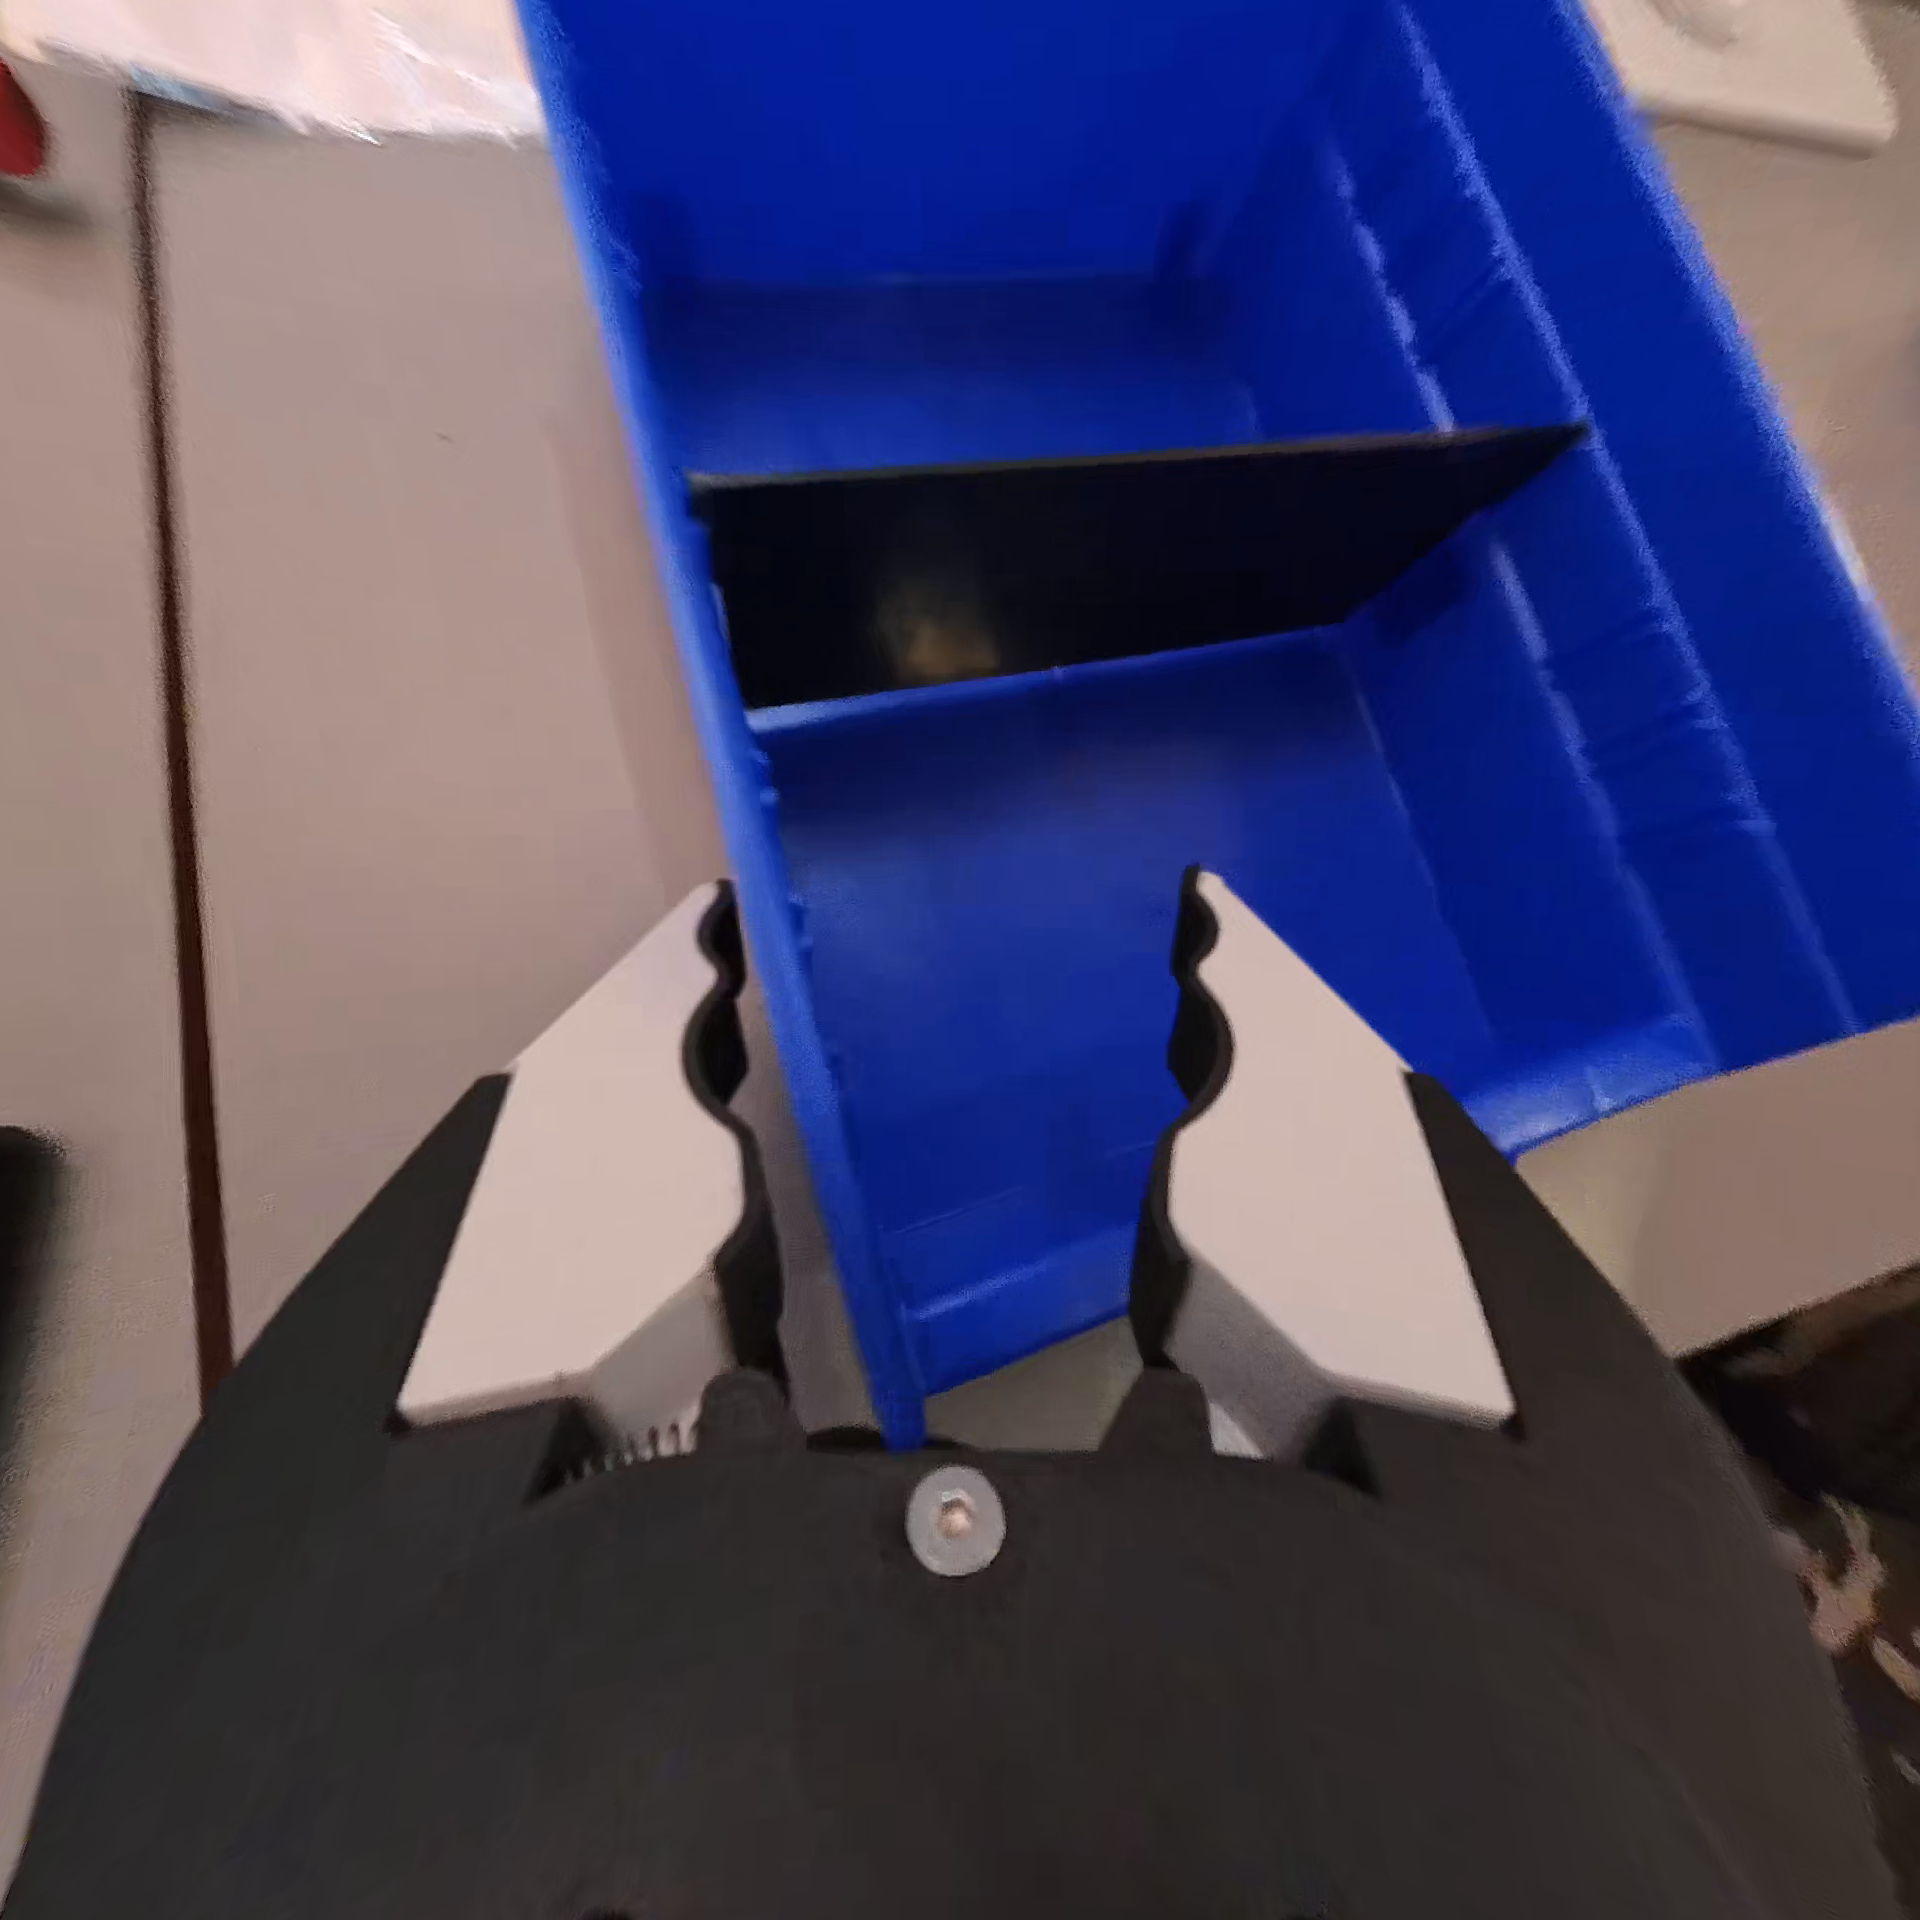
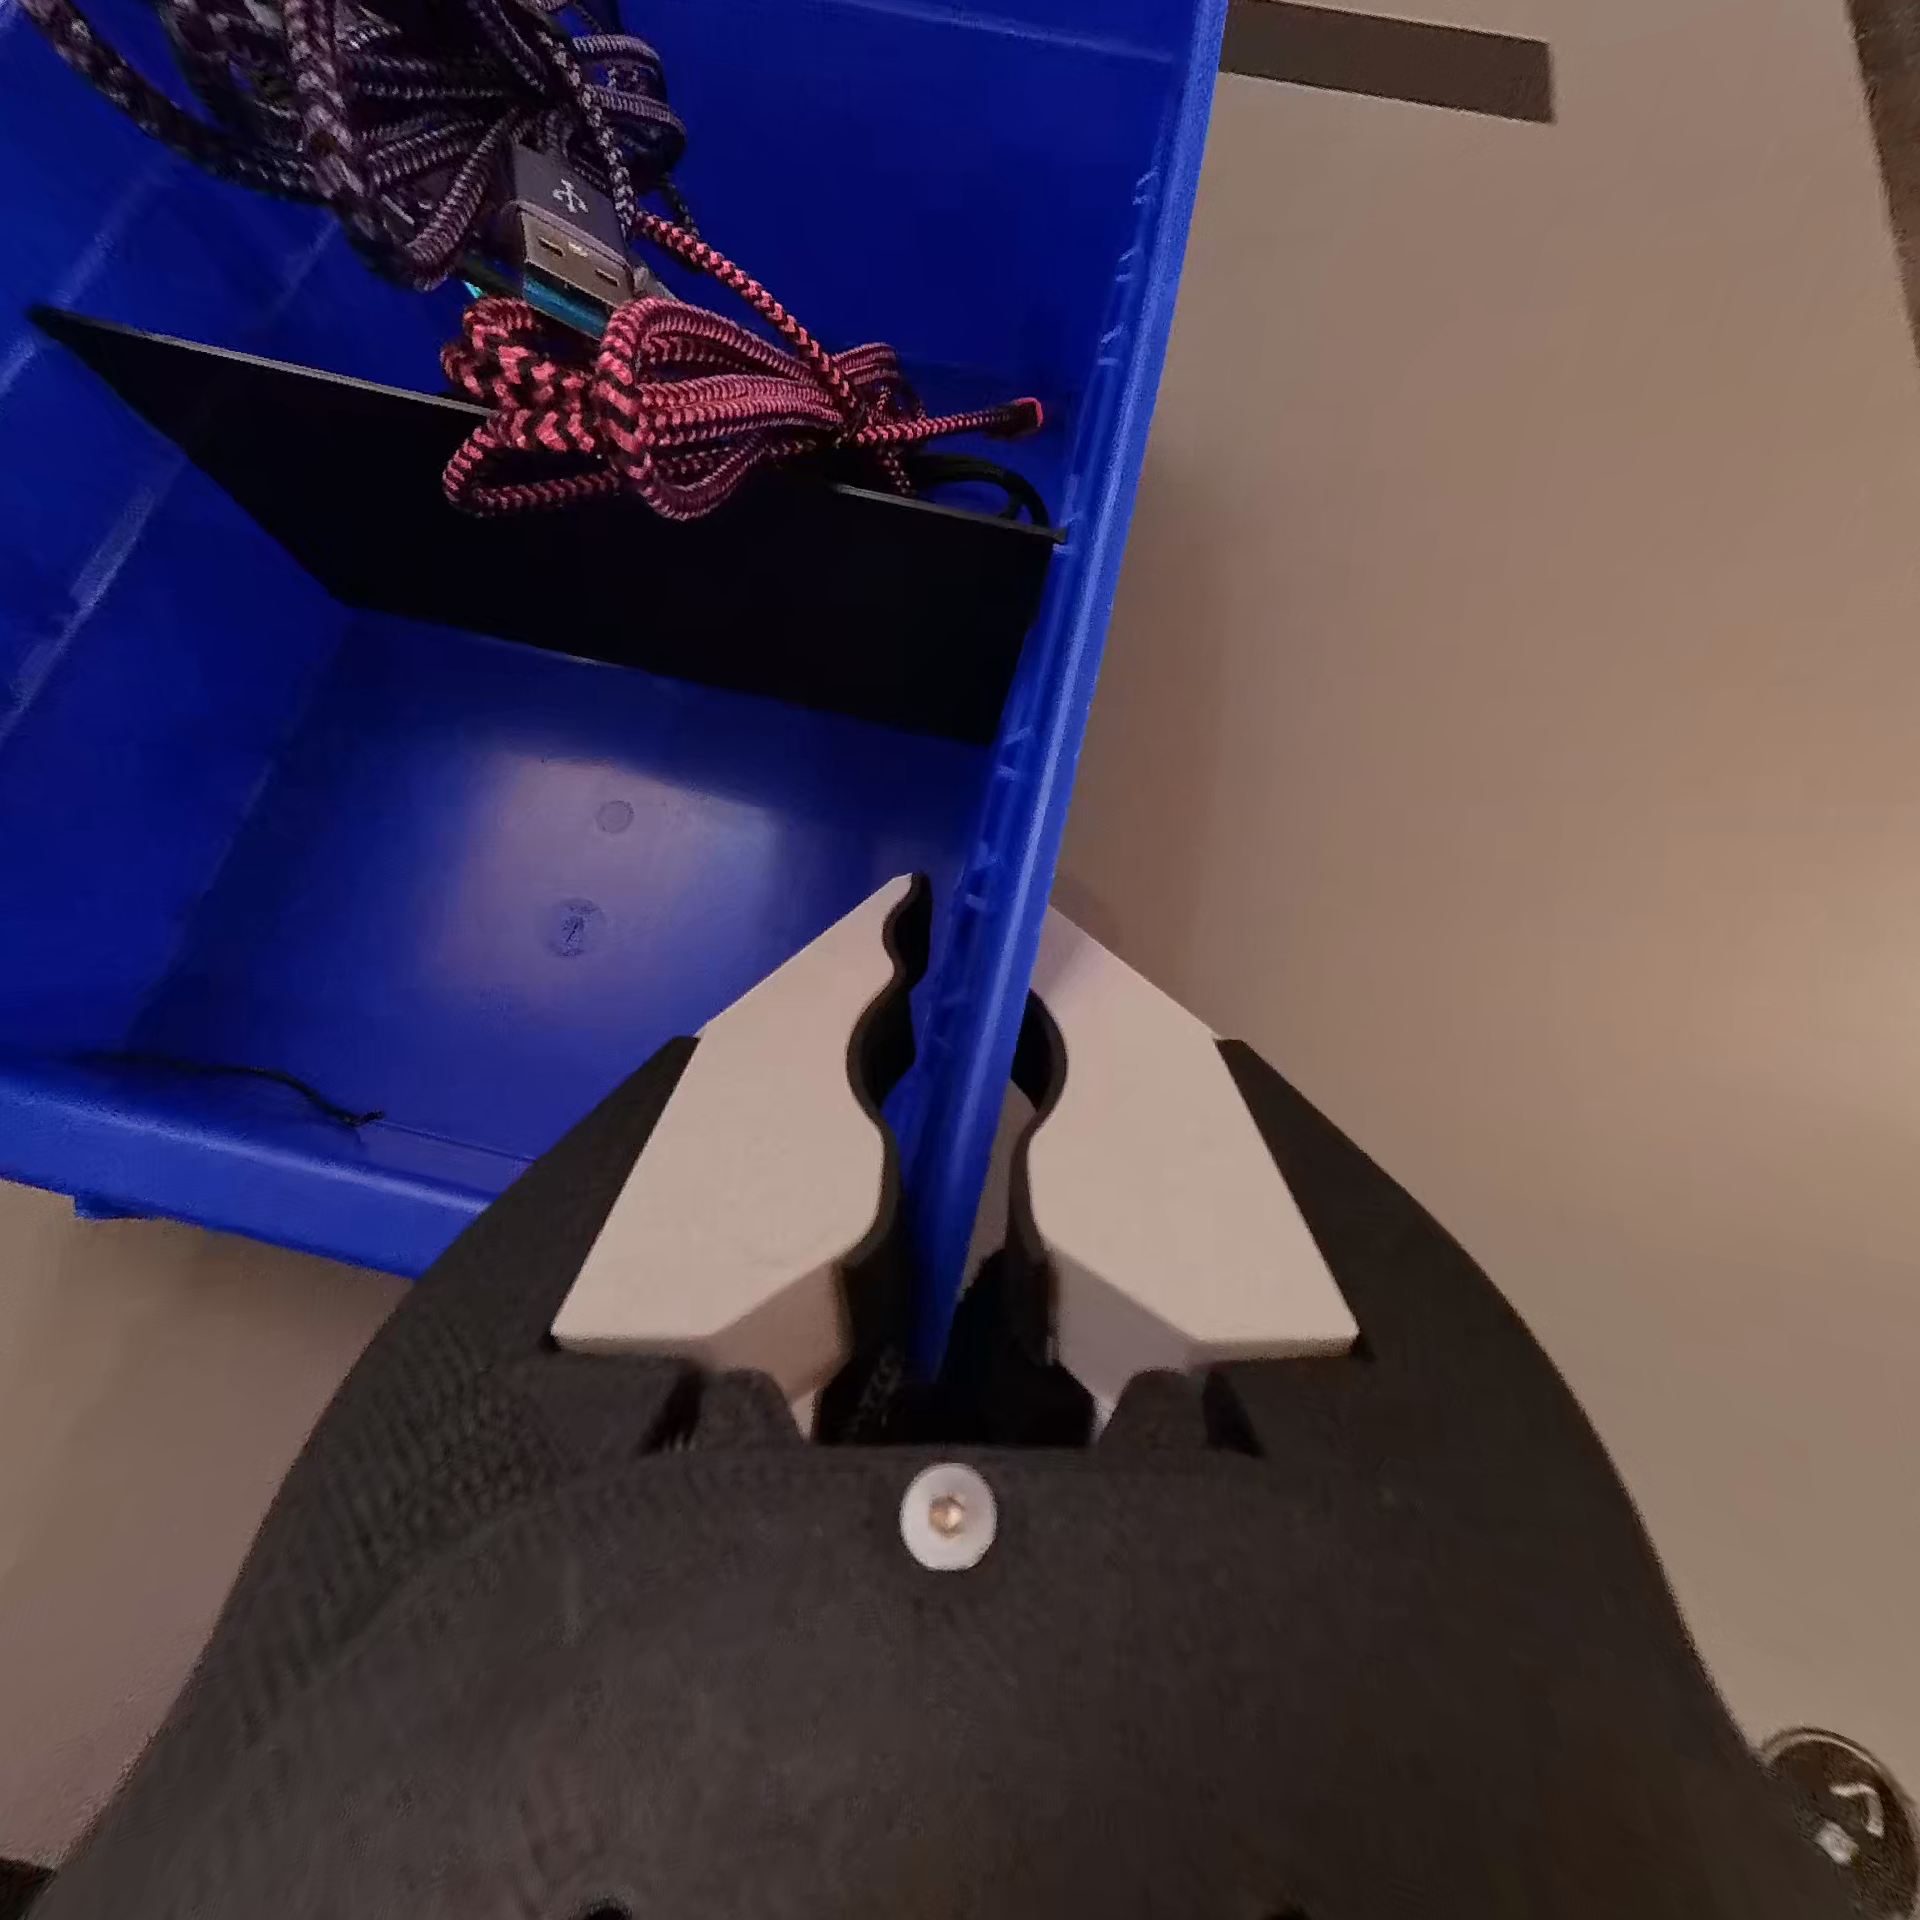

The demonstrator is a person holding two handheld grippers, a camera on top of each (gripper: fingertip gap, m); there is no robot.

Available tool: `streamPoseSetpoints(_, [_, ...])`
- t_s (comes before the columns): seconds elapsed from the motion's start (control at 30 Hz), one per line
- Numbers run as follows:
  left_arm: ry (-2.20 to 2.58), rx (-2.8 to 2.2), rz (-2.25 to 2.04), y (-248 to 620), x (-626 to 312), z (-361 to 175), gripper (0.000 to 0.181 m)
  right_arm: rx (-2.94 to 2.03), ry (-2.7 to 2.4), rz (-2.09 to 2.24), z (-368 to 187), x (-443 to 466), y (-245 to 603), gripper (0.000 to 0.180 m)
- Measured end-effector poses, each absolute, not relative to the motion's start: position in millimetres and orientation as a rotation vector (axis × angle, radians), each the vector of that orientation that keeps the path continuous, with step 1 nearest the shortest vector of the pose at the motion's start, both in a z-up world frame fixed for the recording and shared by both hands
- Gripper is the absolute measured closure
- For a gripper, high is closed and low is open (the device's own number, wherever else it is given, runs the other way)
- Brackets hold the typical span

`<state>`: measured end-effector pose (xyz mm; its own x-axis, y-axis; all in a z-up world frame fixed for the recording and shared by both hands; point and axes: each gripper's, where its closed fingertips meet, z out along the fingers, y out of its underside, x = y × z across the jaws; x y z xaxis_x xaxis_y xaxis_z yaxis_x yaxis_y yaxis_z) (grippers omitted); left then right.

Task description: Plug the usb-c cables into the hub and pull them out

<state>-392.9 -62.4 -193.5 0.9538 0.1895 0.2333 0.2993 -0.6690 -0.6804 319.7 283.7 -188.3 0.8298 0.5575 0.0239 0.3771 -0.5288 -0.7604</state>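
Beige desk (image 2: 1455, 727) surface carries a blue plastic bin (image 2: 312, 883) split by a black divider (image 2: 675, 623) into two compartments. Right gripper (image 2: 977, 914): jaws pinch the bin's side wall near its front corner, one finger inside the near compartment and the other outside against the wall. Left gripper (image 1: 956, 883): jaws spread wide and straddle the opposite side wall of the bin (image 1: 1039, 935), one finger outside over the desk (image 1: 364, 623) and the other inside the near compartment; no contact with the wall is evident at the tips. In the left wrist view the divider (image 1: 1091, 561) stands across the bin, and neither compartment shows any contents in the portions visible from this side. In the right wrist view the far compartment holds the cables: a red-and-black braided cable bundle (image 2: 707, 416) lies on top of the divider edge, and a purple-and-grey braided cable bundle (image 2: 343, 114) lies behind it, with a metal USB plug (image 2: 566, 244) on top. A loose black thread (image 2: 249, 1081) lies on the near compartment floor. The hub is not identifiable in either view.
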Motion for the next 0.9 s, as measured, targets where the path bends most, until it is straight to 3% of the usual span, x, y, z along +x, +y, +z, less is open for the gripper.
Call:
streamPoseSetpoints(0.07, [-0.306, -2.414, -0.143, -67.0, -391.8, -207.1, 0.109, -2.186, -0.714, 0.286, -188.7, 302.4, 275.3, 0.171])
streamPoseSetpoints(0.2, [-0.278, -2.471, -0.133, -68.3, -397.5, -213.0, 0.156, -2.179, -0.773, 0.328, -189.1, 267.9, 261.0, 0.173])
streamPoseSetpoints(0.3, [-0.270, -2.478, -0.018, -69.8, -406.5, -211.7, 0.175, -2.176, -0.798, 0.352, -189.4, 243.0, 250.5, 0.173])
streamPoseSetpoints(0.57, [-0.247, -2.309, -0.147, -51.8, -387.2, -184.7, 0.176, -2.158, -0.889, 0.343, -190.5, 179.8, 222.3, 0.169])
streamPoseSetpoints(0.9, [-0.304, -1.964, -0.240, -66.2, -408.2, -79.9, 0.176, -2.118, -0.938, 0.438, -190.2, 94.9, 194.6, 0.166])
